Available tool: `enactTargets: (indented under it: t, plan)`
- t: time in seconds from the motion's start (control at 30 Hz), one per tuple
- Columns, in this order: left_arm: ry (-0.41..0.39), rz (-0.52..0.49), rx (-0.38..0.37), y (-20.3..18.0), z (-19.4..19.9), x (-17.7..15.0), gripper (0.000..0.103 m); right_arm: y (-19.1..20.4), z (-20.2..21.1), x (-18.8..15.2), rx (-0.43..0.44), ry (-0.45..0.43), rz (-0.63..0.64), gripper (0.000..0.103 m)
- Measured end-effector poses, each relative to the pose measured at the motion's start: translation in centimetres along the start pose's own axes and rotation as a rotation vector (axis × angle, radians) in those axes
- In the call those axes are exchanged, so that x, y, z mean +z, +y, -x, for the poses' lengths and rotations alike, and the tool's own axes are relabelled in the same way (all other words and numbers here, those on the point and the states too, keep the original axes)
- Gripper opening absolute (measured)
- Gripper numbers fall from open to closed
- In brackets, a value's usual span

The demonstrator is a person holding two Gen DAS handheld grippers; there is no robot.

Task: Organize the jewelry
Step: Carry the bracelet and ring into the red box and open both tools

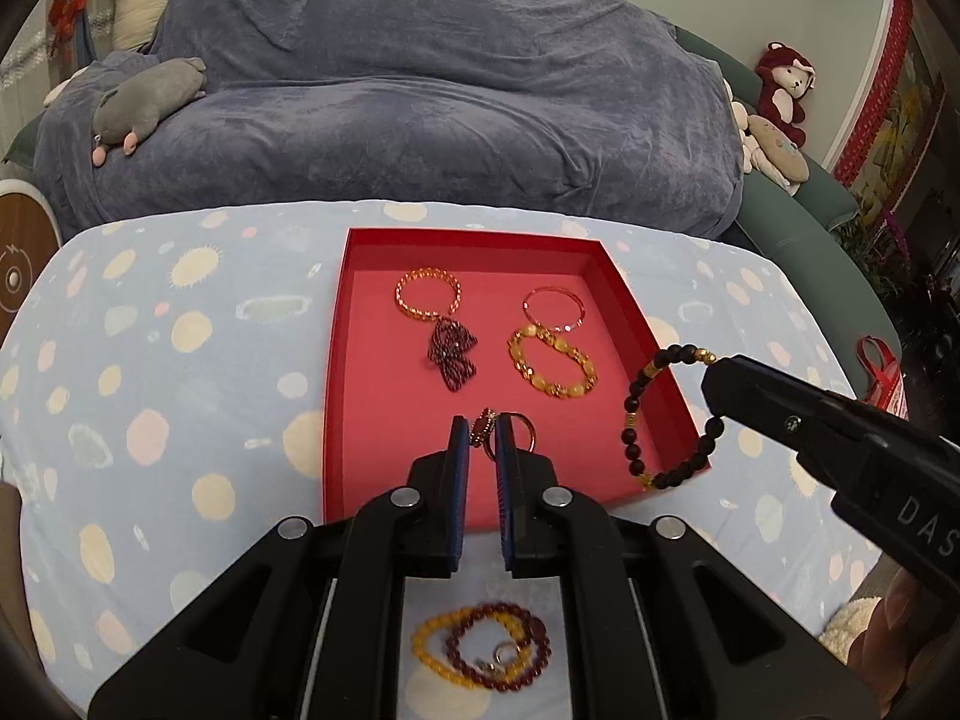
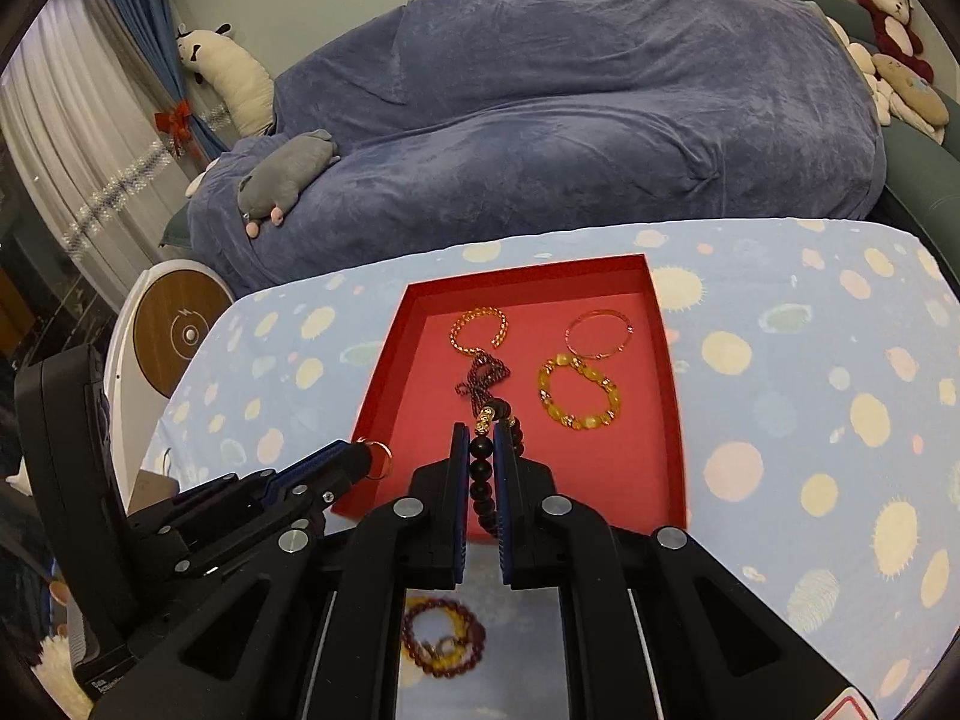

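Observation:
A red tray (image 1: 600,267) (image 2: 390,354) on the spotted cloth holds an amber bead bracelet (image 1: 428,295), a thin pink bangle (image 1: 553,308), a yellow stone bracelet (image 1: 552,369) and a dark red bead strand (image 1: 451,354). My left gripper (image 1: 483,429) (image 2: 369,456) is shut on a small ring piece (image 1: 483,427) with a gold hoop (image 2: 379,459), above the tray's near edge. My right gripper (image 2: 481,438) (image 1: 717,372) is shut on a black bead bracelet (image 1: 636,408) (image 2: 482,468) that hangs over the tray's right wall.
A yellow and a dark red bead bracelet (image 1: 480,645) (image 2: 441,636) lie on the cloth in front of the tray. A blue-covered sofa (image 1: 390,90) with plush toys (image 1: 144,105) stands behind the table. A round white device (image 2: 174,324) stands at the left.

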State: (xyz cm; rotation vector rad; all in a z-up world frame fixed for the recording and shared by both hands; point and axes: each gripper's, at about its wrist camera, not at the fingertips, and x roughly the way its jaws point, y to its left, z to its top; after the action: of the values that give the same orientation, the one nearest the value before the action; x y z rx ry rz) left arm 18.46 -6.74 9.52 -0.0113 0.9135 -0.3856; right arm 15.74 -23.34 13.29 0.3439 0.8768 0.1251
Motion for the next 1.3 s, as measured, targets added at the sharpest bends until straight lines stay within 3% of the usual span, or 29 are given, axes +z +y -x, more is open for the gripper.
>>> enactTargets:
  t: [0.23,0.4,0.6,0.7,0.83,0.93,1.3]
  plan:
    - [0.076,0.006,0.012,1.1,-6.7,1.2,0.009,-2.6,-7.3,0.7,0.034,0.098,-0.106,0.008]
    - [0.131,-0.013,0.023,1.0,-10.0,0.2,0.009,-4.7,-10.6,-0.8,-0.040,0.172,-0.105,0.008]
    - [0.142,-0.024,0.032,0.7,-11.1,-0.7,0.009,-5.8,-11.0,-1.7,-0.130,0.178,-0.041,0.010]
    - [0.133,-0.017,0.038,0.6,-10.9,-0.8,0.012,-5.7,-10.3,-1.8,-0.155,0.158,-0.009,0.014]
    - [0.095,-0.007,0.061,0.9,-9.4,-0.6,0.037,-4.6,-8.3,-1.3,-0.175,0.108,0.043,0.027]
    - [0.063,-0.019,0.082,1.0,-7.5,-0.6,0.047,-3.5,-6.1,-1.1,-0.174,0.071,0.076,0.032]
    - [0.033,0.004,0.106,1.7,-0.1,-4.8,0.056,-0.9,0.7,-5.0,-0.142,0.039,0.088,0.036]
